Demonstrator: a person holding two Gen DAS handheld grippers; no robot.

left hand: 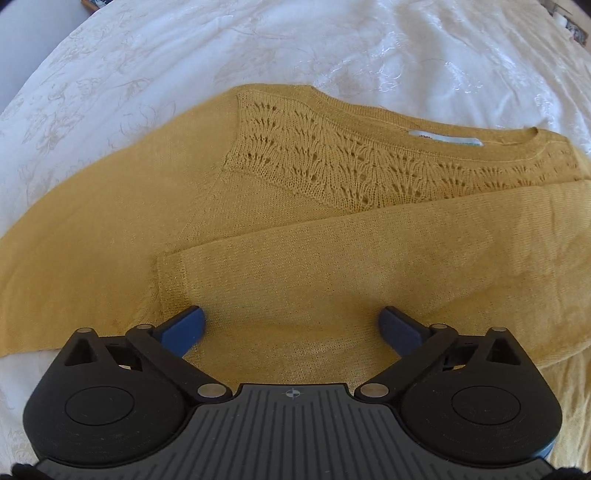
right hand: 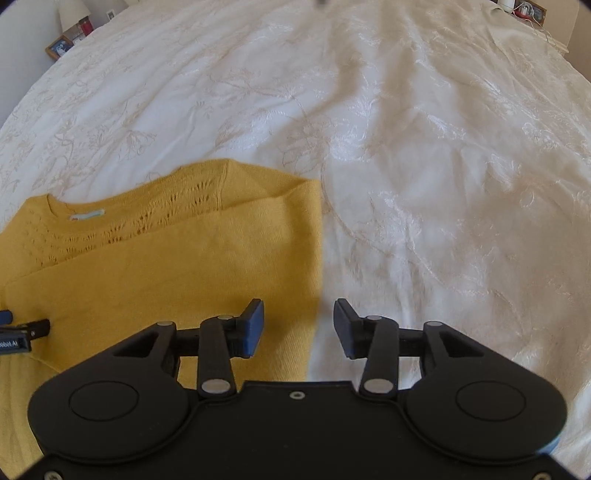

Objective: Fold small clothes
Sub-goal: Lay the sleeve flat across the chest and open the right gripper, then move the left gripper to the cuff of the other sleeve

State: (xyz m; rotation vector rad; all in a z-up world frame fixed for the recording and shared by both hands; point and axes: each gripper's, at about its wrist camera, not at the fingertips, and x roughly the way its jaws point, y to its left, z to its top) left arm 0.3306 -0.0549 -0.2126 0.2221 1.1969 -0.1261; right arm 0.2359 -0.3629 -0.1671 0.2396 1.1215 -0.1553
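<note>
A mustard-yellow knit sweater (left hand: 258, 236) lies flat on a white bedspread (left hand: 332, 48), neckline with a white label (left hand: 443, 139) at the far side. One sleeve (left hand: 369, 251) is folded across the body, its cuff at the left. My left gripper (left hand: 291, 325) is open and empty, low over that folded sleeve. In the right wrist view the sweater (right hand: 166, 266) fills the lower left, its folded right edge running down the middle. My right gripper (right hand: 298, 328) is open and empty, straddling that edge. The left gripper's tip (right hand: 22, 332) shows at the far left.
The embroidered white bedspread (right hand: 424, 166) spreads wide to the right and far side of the sweater. A nightstand with a picture frame (right hand: 59, 47) and lamp stands at the far left, and small objects (right hand: 524, 9) sit at the far right corner.
</note>
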